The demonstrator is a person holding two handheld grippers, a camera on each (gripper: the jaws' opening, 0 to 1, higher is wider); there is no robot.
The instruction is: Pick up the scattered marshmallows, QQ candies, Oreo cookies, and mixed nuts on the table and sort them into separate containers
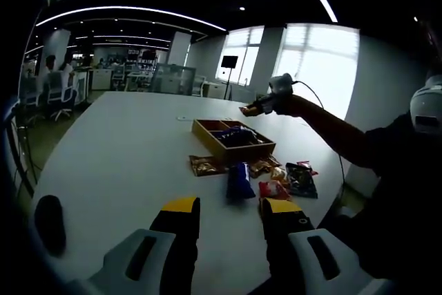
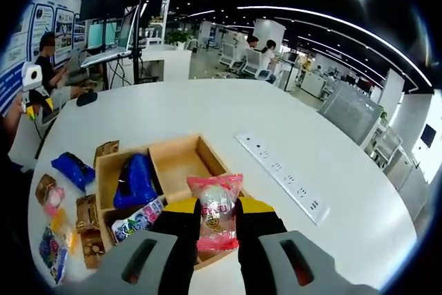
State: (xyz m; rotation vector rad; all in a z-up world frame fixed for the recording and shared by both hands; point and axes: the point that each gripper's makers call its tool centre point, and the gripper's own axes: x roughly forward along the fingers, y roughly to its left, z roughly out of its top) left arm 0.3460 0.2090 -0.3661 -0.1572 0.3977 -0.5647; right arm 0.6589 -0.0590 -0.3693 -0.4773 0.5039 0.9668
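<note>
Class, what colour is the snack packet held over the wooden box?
Pink and clear, held by the right hand-held gripper; the packet shows best in the right gripper view.

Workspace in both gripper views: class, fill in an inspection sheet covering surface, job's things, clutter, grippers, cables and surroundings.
Surface: large white table, mostly bare.
Job's things: wooden compartment tray holding a blue packet and a printed packet; one compartment empty. Loose snack packets lie on the table beside the tray.
Clutter: dark object near the table edge, too dim to identify.
Grippers: right gripper shut on a pink-edged packet above the tray; left gripper open, holding nothing.
Cables: white power strip on the table; its cord not seen.
Surroundings: open office, desks, seated people, bright windows.
</note>
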